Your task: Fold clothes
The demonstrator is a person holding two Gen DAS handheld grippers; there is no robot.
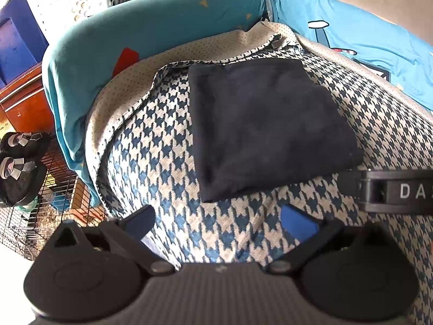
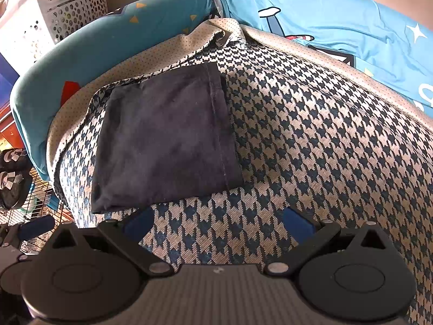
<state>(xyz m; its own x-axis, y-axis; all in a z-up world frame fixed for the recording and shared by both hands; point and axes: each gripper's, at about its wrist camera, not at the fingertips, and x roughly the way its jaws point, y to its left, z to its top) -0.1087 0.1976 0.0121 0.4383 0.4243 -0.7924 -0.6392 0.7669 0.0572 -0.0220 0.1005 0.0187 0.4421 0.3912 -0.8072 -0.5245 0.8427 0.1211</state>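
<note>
A dark folded cloth [image 1: 270, 127] lay flat on a houndstooth blanket [image 1: 167, 168] spread over a bed, its four edges forming a rough rectangle with the stitched hem running down its right side in the right wrist view. The left claw [image 1: 219, 220] hung just short of the cloth's near edge, jaws spread wide and holding nothing, with bare blanket showing between its blue fingertips [image 1: 299, 223]. The right claw [image 2: 219, 223] also stood wide and empty, near the cloth's lower right corner, and part of it reached into the left wrist view at the right, close beside that corner. To the right of the cloth the blanket ran open and uncluttered toward a bright blue printed sheet [image 2: 338, 24]. On the cloth's far and left sides the blanket's edge was turned back, showing a dotted beige underside [image 1: 127, 81], and beyond that a teal bolster [image 1: 113, 38] curved along the bed's end. Past the bed's left edge stood white perforated baskets [image 2: 54, 19], a wire cage [image 1: 40, 216] and a pair of dark slippers [image 1: 19, 162].
</note>
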